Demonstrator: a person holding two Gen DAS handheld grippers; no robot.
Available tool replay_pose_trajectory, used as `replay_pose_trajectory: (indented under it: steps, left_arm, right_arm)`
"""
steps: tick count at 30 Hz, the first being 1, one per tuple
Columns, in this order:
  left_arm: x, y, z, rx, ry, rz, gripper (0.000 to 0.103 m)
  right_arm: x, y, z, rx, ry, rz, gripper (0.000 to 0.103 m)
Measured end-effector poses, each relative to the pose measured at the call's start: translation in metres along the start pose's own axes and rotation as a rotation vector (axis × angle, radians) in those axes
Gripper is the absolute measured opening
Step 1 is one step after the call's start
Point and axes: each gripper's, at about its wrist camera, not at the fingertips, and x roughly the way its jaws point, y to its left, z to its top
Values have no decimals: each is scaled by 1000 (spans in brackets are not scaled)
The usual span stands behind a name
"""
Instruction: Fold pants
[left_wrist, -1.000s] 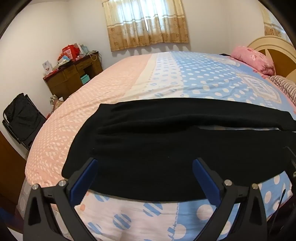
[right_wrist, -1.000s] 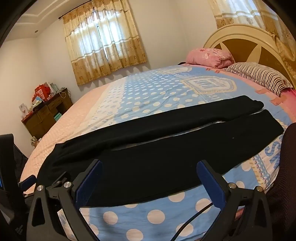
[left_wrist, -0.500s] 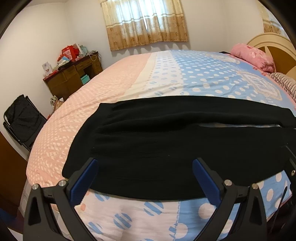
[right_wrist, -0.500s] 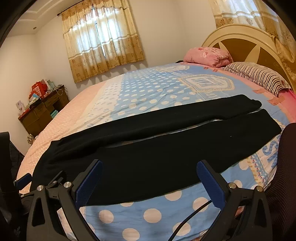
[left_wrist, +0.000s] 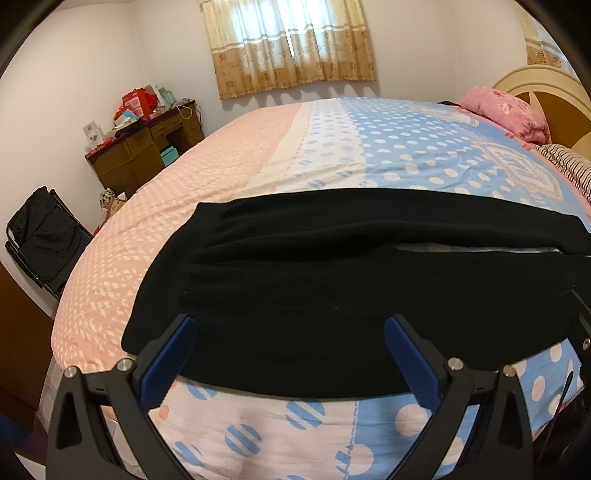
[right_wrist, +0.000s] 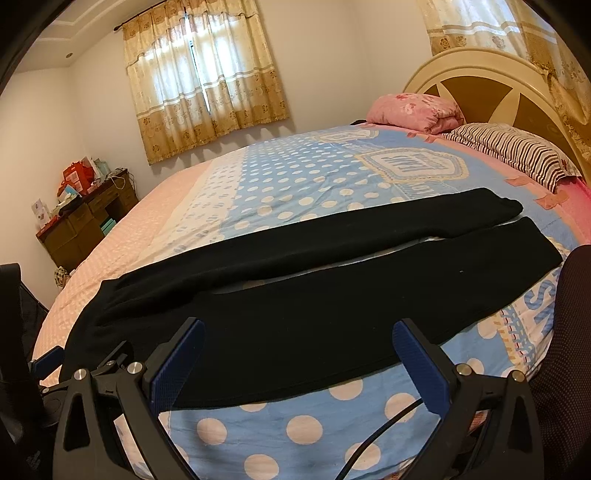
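Black pants (left_wrist: 332, 288) lie flat across the near side of the bed, waistband to the left, both legs running right; they also show in the right wrist view (right_wrist: 314, 295), with the leg ends (right_wrist: 517, 229) near the striped pillow. A narrow gap of bedspread shows between the legs. My left gripper (left_wrist: 288, 332) is open and empty, just above the near edge of the waist part. My right gripper (right_wrist: 299, 339) is open and empty, over the near edge of the near leg. The left gripper's body shows at the lower left of the right wrist view (right_wrist: 55, 373).
The bed has a pink and blue dotted bedspread (left_wrist: 332, 147). A pink pillow (right_wrist: 417, 110) and a striped pillow (right_wrist: 517, 155) lie by the headboard (right_wrist: 491, 81). A wooden desk (left_wrist: 144, 151) with clutter and a black folding chair (left_wrist: 44, 240) stand at the left. A cable (right_wrist: 380, 435) hangs near my right gripper.
Both grippers shifted slightly; the views have tilted and drifted a little over the pants. Both stay open and the pants have not moved.
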Motion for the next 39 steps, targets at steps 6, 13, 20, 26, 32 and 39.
replay_pose_trajectory:
  steps: [6, 13, 20, 26, 32, 39]
  left_arm:
    - [0, 1, -1, 1, -1, -2, 103]
    - [1, 0, -1, 0, 4, -3, 103]
    - [1, 0, -2, 0, 5, -4, 103]
    - [2, 0, -2, -3, 7, -4, 103]
    - [2, 0, -3, -3, 8, -5, 103]
    - [2, 0, -3, -2, 8, -4, 103]
  right_arm:
    - [1, -1, 1, 3, 8, 0, 102]
    - [2, -2, 1, 0, 15, 0, 102]
    - [4, -2, 1, 1, 20, 0, 102]
    - [4, -3, 0, 1, 21, 1, 102]
    - [4, -3, 0, 1, 22, 1, 102]
    - [4, -2, 0, 2, 21, 1, 102]
